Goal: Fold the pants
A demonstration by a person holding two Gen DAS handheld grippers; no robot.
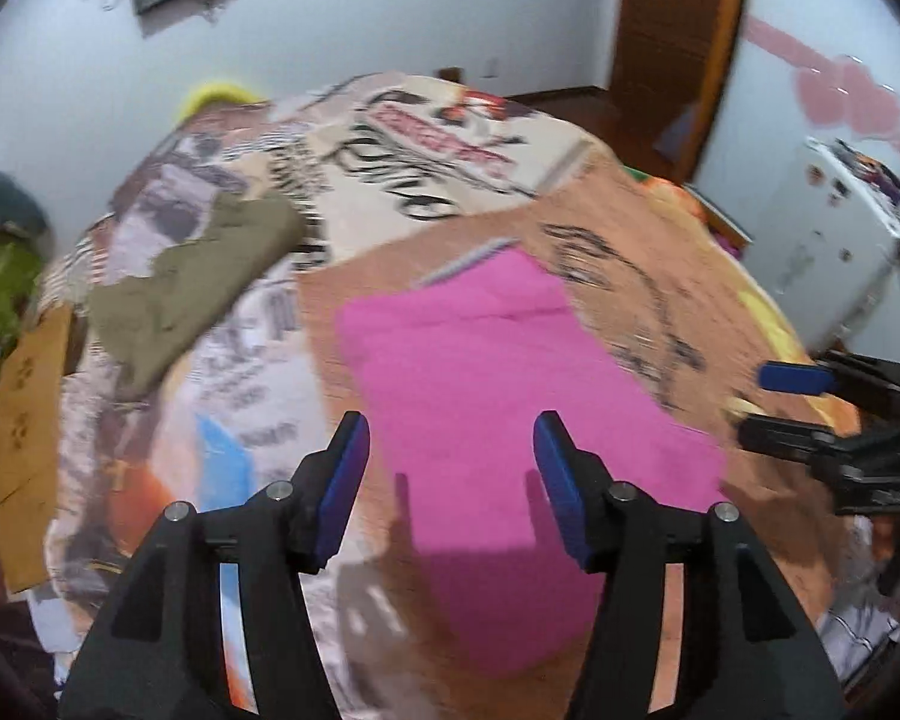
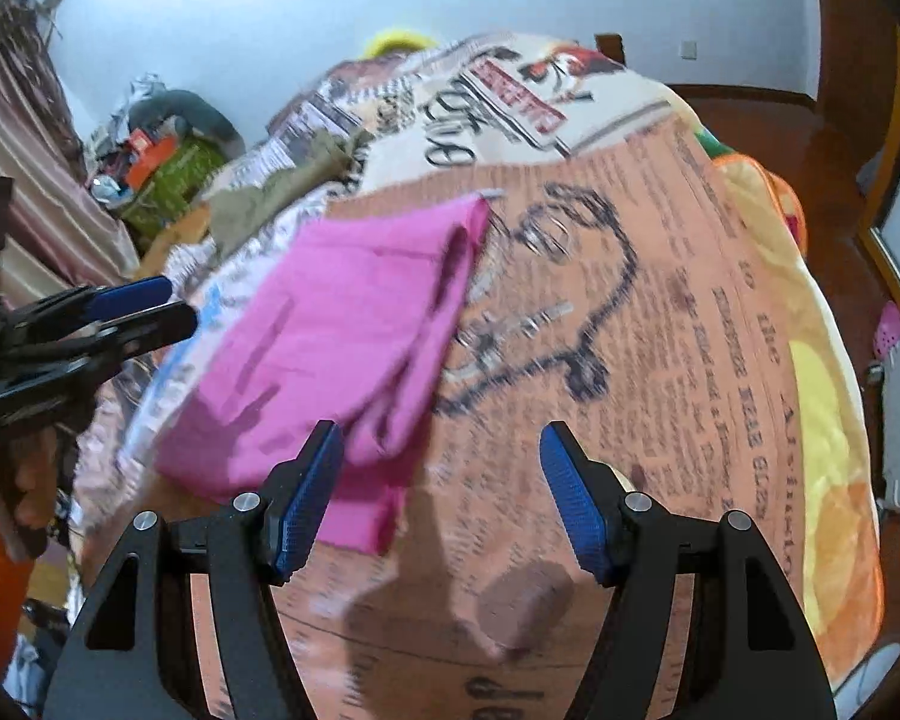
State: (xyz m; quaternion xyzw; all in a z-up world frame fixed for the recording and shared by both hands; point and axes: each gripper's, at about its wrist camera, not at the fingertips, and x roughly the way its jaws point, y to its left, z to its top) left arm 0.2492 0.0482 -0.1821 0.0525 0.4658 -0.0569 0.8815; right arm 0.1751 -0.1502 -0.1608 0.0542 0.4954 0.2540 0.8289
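A: Where are the pink pants (image 1: 498, 372)?
B: Folded flat on the printed bedspread (image 1: 600, 252), near the middle of the bed, with 2 layers showing along their right edge in the right wrist view.
A: And the left gripper (image 1: 450, 450)?
B: Its 2 jaws stand apart above the pants, nothing between them.
A: The right gripper (image 2: 441, 456)?
B: Also apart and empty, just beside the pants' near corner.
A: Anything else?
B: An olive garment (image 1: 192, 282) lies well apart, further back on the left.
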